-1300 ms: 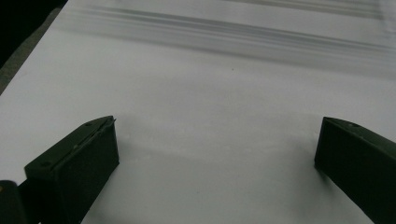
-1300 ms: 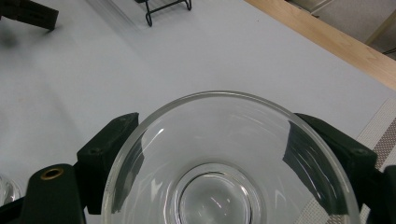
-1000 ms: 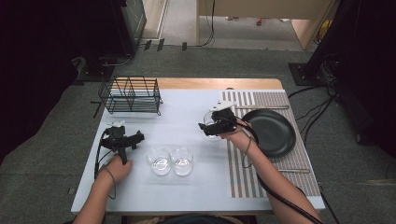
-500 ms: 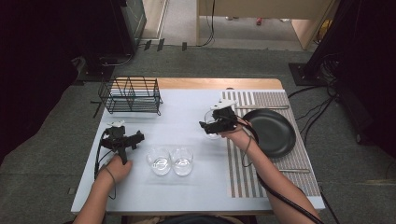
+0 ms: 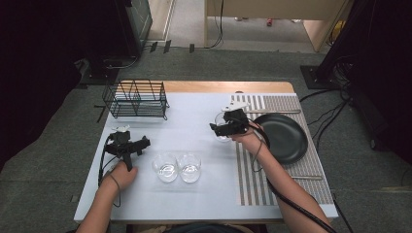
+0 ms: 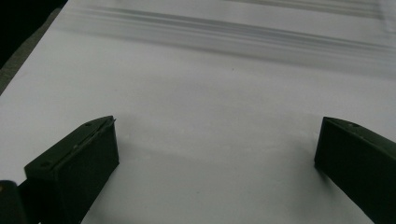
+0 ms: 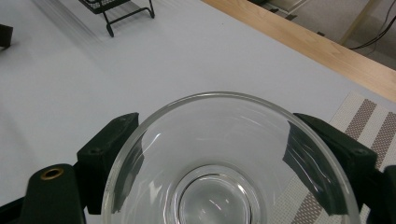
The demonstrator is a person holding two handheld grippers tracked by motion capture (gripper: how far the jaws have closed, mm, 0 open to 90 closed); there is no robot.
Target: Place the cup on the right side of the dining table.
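While a clear glass tumbler (image 7: 231,163) is being gripped by the right gripper (image 5: 232,125), it is being carried above the table (image 5: 194,116), near the left edge of the striped placemat (image 5: 272,170). The black jaws are being pressed on the outside wall from both sides, below the rim, probably so the mouth is being kept free and upright for setting down. In the right gripper view the tumbler is being seen from above: transparent, empty, thick round base, faint reflections on the wall.

Two more glasses (image 5: 177,167) are being kept side by side, touching or nearly so, at the front middle of the table; judging by that, the held one is likely being brought across to join them.

The left gripper (image 5: 127,145) is being held low over bare table at the left, jaws wide apart, nothing between them, likely being parked out of the way.

Farther out, a black plate (image 5: 284,138) is being left on the placemat, just right of the held tumbler. A black wire rack (image 5: 137,99) is being left at the back left.
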